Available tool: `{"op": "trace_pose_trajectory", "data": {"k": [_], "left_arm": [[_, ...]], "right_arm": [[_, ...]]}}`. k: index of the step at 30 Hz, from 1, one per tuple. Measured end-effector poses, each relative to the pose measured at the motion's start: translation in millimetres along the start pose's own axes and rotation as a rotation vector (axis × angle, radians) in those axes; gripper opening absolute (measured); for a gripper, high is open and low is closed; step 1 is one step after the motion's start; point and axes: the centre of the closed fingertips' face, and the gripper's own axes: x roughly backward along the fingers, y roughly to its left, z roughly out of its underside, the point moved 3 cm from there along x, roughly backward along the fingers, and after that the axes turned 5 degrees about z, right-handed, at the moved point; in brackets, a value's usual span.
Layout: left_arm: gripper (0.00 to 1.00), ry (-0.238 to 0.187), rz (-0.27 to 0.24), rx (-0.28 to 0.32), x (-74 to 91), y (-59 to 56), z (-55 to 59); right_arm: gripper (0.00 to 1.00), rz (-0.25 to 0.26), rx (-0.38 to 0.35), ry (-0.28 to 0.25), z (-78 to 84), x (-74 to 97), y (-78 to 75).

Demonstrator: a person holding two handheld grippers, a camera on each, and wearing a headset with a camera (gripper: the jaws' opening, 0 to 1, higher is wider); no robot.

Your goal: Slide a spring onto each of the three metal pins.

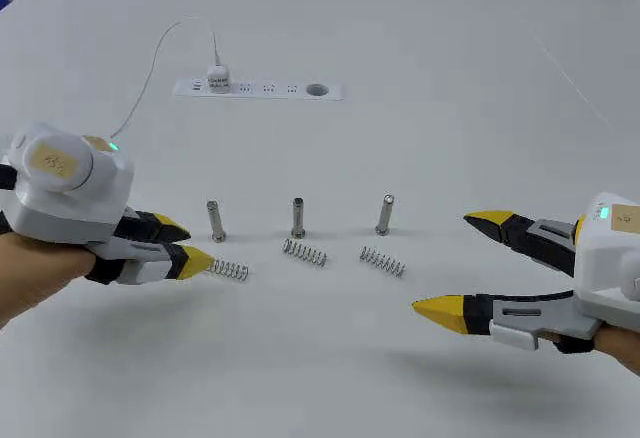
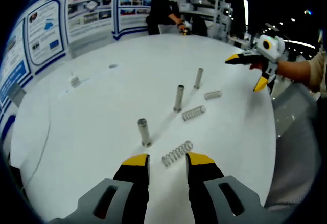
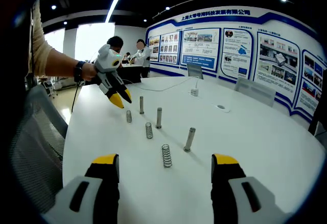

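Observation:
Three upright metal pins stand in a row on the white table: left pin, middle pin, right pin. A loose spring lies in front of each: left spring, middle spring, right spring. My left gripper is open and low on the table. In the left gripper view the left spring lies with its near end between the yellow tips of the left gripper, beside the left pin. My right gripper is wide open and empty, short of the right spring and the right pin.
A white power strip with a plug and cable lies at the back of the table. A mesh chair stands by the table edge. People stand at the far end of the room.

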Motion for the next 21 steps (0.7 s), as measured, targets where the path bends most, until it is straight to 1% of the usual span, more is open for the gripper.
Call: {"op": "trace_pose_trajectory", "data": {"k": [2, 3, 5, 6, 7, 8, 10, 12, 15, 18, 21], "left_arm": [[0.3, -0.005, 0.027, -0.025, -1.4, -2.1, -0.5], [0.31, -0.016, 0.046, -0.039, -2.4, -3.4, -1.7], [0.31, -0.013, 0.055, -0.04, -3.1, -2.9, -1.2], [0.32, -0.019, 0.075, -0.061, -4.3, -4.1, -2.6], [0.32, -0.02, 0.077, -0.065, -4.7, -3.6, -2.6], [0.31, -0.016, 0.1, -0.076, -6.1, -5.0, -2.2], [0.31, -0.021, 0.121, -0.094, -7.7, -6.7, -3.2], [0.31, -0.016, 0.152, -0.109, -10.8, -9.9, -3.5], [0.32, 0.006, 0.162, -0.119, -16.9, -9.3, -1.6], [0.32, 0.016, 0.182, -0.118, -22.2, -10.1, -0.9], [0.3, 0.033, 0.188, -0.124, -25.4, -10.3, 0.7]], "right_arm": [[0.75, 0.0, -0.002, 0.0, 0.2, 0.0, -0.2], [0.75, 0.0, -0.001, 0.001, 0.5, -0.1, -0.4], [0.75, 0.0, -0.003, 0.003, 1.1, -0.3, -0.7], [0.75, 0.0, -0.002, 0.003, 1.2, -0.4, -0.8], [0.75, 0.001, -0.003, 0.003, 1.5, -0.4, -1.0], [0.75, 0.001, -0.004, 0.005, 2.0, -0.4, -1.4], [0.75, 0.002, -0.004, 0.005, 2.3, -0.2, -1.7], [0.75, 0.004, -0.005, 0.005, 2.6, 0.1, -2.1], [0.75, 0.005, -0.005, 0.006, 2.6, 0.3, -2.1], [0.75, 0.006, -0.004, 0.007, 2.6, 0.4, -1.6], [0.75, 0.008, -0.006, 0.008, 2.8, 0.7, -1.8]]}}
